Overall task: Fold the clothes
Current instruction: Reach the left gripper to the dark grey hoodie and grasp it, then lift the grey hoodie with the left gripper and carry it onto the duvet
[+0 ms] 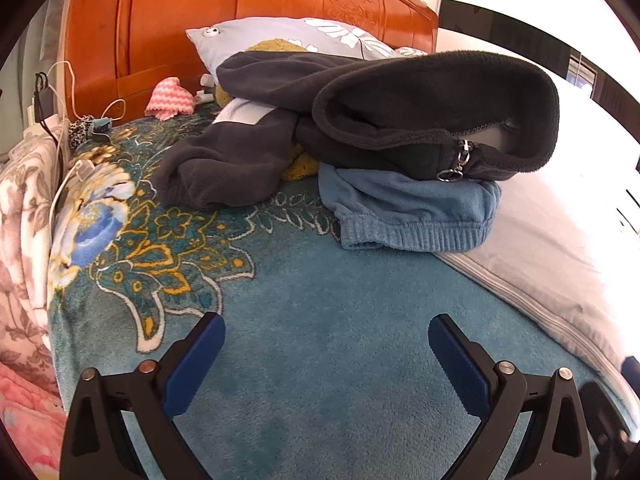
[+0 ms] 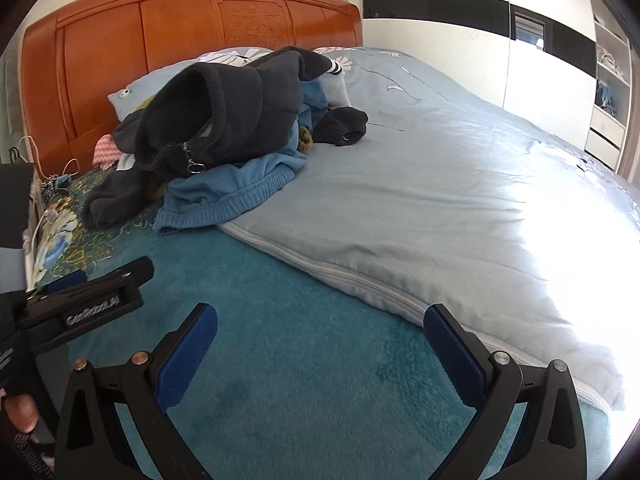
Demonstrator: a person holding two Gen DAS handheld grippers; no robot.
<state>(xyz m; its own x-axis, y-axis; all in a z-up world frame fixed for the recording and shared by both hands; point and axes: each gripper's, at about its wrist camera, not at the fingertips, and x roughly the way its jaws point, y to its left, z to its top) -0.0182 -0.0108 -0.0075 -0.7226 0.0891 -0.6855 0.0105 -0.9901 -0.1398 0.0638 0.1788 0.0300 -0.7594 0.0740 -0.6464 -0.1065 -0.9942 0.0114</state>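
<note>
The left gripper (image 1: 326, 356) has its two blue-padded fingers spread wide with nothing between them, and below them is only the fuzzy teal blanket (image 1: 320, 320). The right gripper (image 2: 320, 348) is spread wide too and holds nothing, over the same teal blanket (image 2: 300, 320). The clothes lie well ahead of both, up near the orange wooden headboard (image 1: 200, 20). There, a dark grey fleece jacket with a silver zipper pull (image 1: 400, 112) sits in a heap on top of a soft blue sweater with a ribbed hem (image 1: 412, 212). The sweater lies partly on the teal blanket and partly on the pale blue quilt (image 2: 440, 184). A grey flowered pillow (image 1: 280, 36) is behind the heap.
</note>
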